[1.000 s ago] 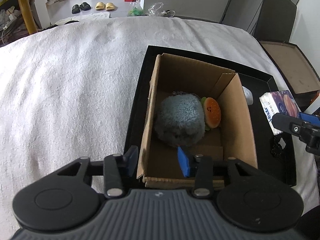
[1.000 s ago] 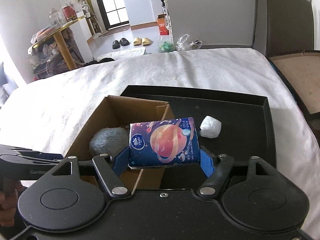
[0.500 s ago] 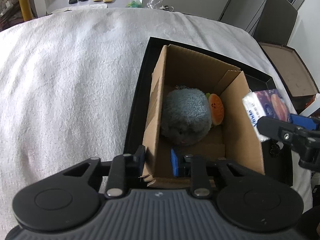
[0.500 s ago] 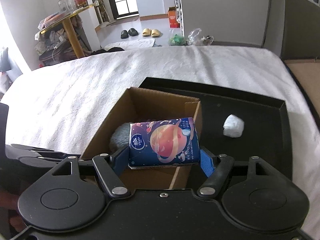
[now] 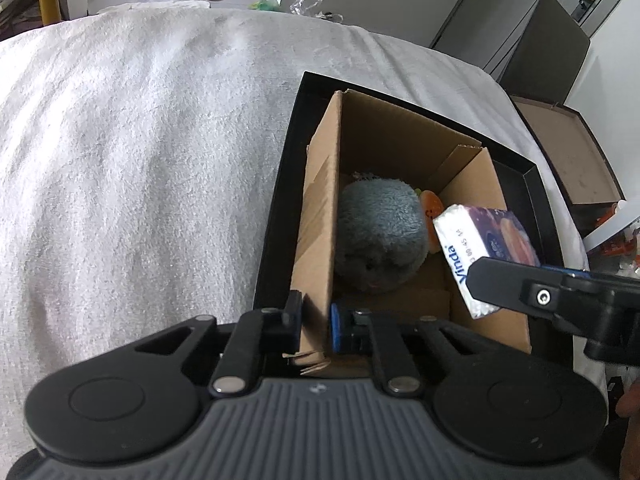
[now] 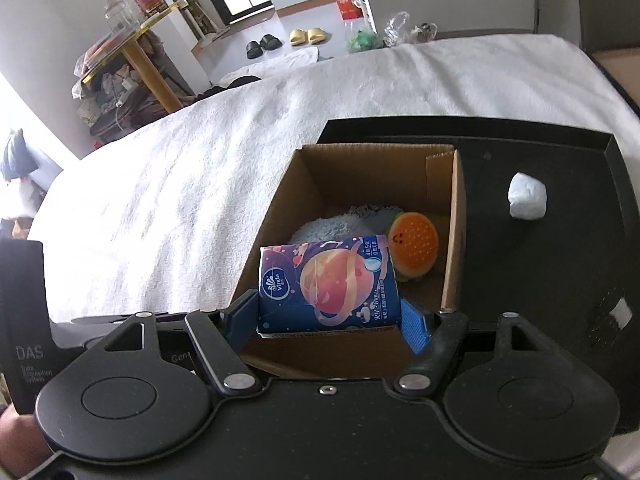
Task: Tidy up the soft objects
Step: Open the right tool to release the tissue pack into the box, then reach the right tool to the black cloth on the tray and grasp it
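I am pinching the box wall (image 5: 316,240) with my left gripper (image 5: 315,324) while my right gripper (image 6: 328,316), clamping the tissue pack (image 6: 328,284), should be lowering it beside the grey plush (image 5: 380,236).

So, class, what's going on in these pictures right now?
A person is packing soft things into a cardboard box standing in a black tray. The left gripper pinches the box's wall. The right gripper holds a tissue pack over the opening. A grey plush and burger toy are inside.
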Demonstrator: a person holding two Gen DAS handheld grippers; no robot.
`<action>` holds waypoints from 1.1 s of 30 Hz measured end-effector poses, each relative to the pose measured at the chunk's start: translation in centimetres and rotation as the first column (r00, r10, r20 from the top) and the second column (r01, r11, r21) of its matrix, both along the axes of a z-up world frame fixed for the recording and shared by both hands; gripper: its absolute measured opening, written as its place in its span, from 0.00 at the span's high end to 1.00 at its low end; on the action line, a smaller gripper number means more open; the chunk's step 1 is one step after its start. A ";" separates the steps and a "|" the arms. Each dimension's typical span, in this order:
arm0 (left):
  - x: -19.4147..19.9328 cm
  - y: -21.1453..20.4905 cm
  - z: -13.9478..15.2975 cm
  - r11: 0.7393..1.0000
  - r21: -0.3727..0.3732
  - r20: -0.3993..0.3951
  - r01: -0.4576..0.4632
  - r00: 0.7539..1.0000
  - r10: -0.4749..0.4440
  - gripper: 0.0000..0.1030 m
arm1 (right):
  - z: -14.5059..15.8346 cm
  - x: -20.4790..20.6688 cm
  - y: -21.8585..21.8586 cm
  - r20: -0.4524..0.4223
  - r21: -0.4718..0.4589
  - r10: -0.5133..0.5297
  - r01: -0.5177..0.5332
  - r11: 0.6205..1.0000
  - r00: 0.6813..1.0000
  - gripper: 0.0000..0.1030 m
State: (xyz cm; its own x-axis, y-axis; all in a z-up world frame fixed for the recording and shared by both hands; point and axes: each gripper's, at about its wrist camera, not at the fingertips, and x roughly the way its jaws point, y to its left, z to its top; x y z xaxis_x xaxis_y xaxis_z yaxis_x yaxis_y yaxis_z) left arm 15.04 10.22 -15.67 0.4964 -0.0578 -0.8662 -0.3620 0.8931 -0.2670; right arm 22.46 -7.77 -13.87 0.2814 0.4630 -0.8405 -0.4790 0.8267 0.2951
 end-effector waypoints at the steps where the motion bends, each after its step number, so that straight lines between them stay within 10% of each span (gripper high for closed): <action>1: 0.0 0.0 0.0 1.000 -0.002 0.001 0.001 1.000 -0.001 0.88 | -0.1 0.1 0.0 -0.011 0.002 -0.009 0.009 1.000 1.000 0.30; 25: -0.1 0.6 0.9 1.000 -0.018 -0.049 0.016 0.999 -0.017 0.84 | 1.9 -0.4 -5.0 0.112 -0.009 -0.124 0.126 0.992 0.986 0.20; 33: 0.6 1.3 1.3 1.000 0.005 -0.084 -0.028 0.996 0.028 0.64 | 2.2 -0.7 -8.1 0.152 -0.020 -0.199 0.204 0.979 0.968 0.12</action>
State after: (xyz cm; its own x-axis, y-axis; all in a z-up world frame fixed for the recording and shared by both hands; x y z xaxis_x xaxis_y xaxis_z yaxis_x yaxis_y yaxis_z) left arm 15.62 11.54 -14.36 0.4232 -0.0416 -0.9051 -0.4077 0.8834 -0.2312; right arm 21.79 -15.90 -11.72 0.4886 0.3551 -0.7969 -0.3380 0.9191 0.2023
